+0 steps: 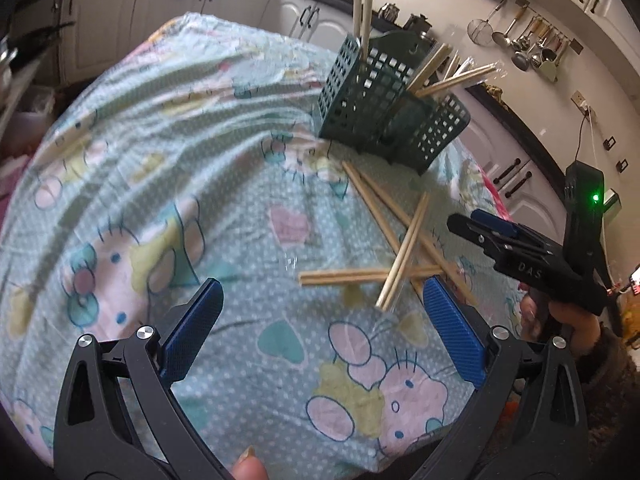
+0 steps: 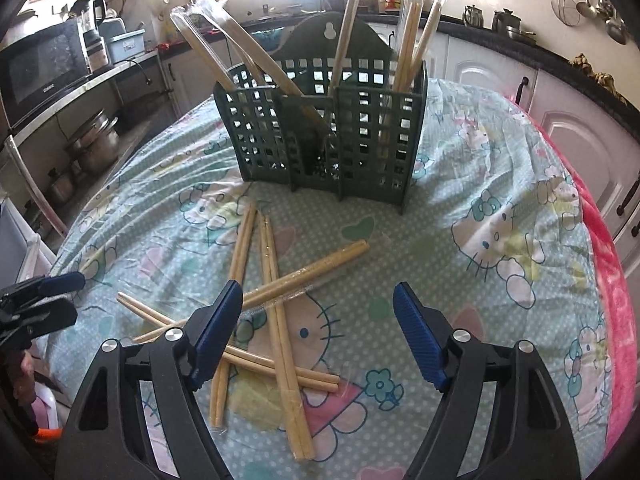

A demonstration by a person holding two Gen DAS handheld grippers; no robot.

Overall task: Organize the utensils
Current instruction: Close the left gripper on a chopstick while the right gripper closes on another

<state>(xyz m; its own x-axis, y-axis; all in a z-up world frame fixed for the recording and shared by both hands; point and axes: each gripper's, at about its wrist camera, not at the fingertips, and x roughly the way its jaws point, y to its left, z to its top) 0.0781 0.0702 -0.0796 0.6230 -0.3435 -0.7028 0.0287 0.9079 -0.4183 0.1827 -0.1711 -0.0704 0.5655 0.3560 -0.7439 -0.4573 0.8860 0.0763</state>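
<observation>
both my left gripper and right gripper hang wide open and empty over crossed chopsticks, presumably bound for the rack.

Right tongs' left pad hides crossed chopsticks.

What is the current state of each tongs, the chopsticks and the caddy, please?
Left tongs: open, empty.
Right tongs: open, empty.
Green caddy: upright, holding wrapped chopsticks.
Loose chopsticks: lying crossed on the tablecloth, in front of the caddy.
</observation>
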